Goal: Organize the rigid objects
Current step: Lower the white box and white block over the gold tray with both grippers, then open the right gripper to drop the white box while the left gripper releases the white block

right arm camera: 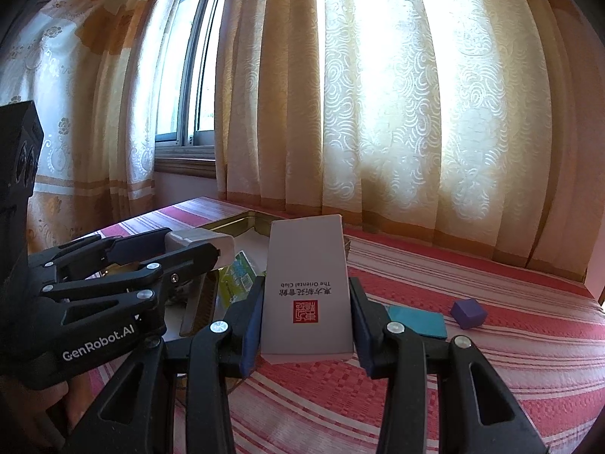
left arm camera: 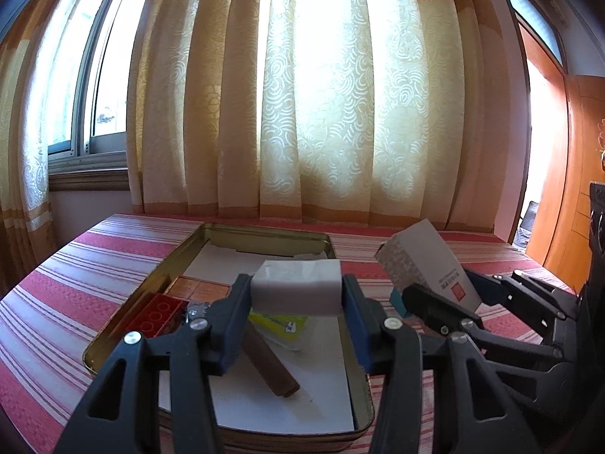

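My left gripper (left arm camera: 297, 295) is shut on a white rectangular block (left arm camera: 297, 287) and holds it above the open gold tin (left arm camera: 264, 232). In the tin lie a red brick (left arm camera: 157, 316), an orange packet (left arm camera: 198, 289), a brown bar (left arm camera: 270, 359) and a yellow-green packet (left arm camera: 280, 325). My right gripper (right arm camera: 306, 321) is shut on a white carton (right arm camera: 308, 283) with a red seal, held tilted above the striped cloth right of the tin. The carton (left arm camera: 427, 265) and right gripper (left arm camera: 450, 302) also show in the left wrist view; the left gripper (right arm camera: 170, 253) and its block (right arm camera: 204, 244) show in the right wrist view.
A teal flat box (right arm camera: 416, 321) and a purple cube (right arm camera: 469, 312) lie on the red striped tablecloth (right arm camera: 491, 359) at the right. Curtains (left arm camera: 302, 94) and a window hang behind the table's far edge. An orange door (left arm camera: 559, 151) stands at the right.
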Demonstrator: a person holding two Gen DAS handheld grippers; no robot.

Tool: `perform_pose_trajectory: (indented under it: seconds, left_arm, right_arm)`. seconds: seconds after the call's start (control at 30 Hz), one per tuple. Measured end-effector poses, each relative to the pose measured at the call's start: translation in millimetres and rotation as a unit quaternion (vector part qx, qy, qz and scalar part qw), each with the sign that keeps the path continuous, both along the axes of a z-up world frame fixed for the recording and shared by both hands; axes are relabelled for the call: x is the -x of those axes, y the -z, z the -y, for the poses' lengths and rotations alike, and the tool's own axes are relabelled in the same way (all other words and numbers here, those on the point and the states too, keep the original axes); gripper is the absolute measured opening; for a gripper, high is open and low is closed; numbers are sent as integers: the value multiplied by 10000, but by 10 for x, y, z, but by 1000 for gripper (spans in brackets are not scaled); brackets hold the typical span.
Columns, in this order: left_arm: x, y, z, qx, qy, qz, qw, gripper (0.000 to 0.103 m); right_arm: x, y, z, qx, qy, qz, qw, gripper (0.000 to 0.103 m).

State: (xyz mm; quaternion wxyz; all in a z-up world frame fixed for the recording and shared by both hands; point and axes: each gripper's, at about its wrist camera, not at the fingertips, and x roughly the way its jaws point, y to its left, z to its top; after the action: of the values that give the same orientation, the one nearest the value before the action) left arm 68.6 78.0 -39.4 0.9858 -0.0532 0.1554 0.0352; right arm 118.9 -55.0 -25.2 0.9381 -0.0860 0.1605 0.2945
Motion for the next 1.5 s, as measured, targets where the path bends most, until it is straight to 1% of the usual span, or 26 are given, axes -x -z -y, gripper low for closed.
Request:
perform_pose_trajectory:
  seconds: [0.3, 0.8, 0.93, 1.03, 1.27, 1.5]
  left_arm:
    - [-19, 6, -126, 59, -25, -78, 9999, 48]
    - [-59, 18, -264, -25, -89, -173, 9998, 48]
    - [-56, 19, -346, -63, -180, -198, 9996, 48]
    - [-83, 18, -429, -127, -283, -273, 9991, 48]
    - [-228, -15, -650, -92, -412, -569, 9975, 48]
    - [-439, -20, -815, 104, -417, -913, 9949, 48]
  right_arm:
    - [-68, 11, -84, 41, -67, -81, 9999, 44]
    - [-137, 40, -249, 166, -195, -122, 9996, 44]
    - [-180, 49, -295, 187, -264, -166, 9993, 44]
    - [-237, 47, -344, 148, -347, -233, 9990, 44]
    - [-390, -59, -555, 150, -593, -483, 9970, 44]
    - [-639, -46, -792, 321, -646, -821, 9940, 44]
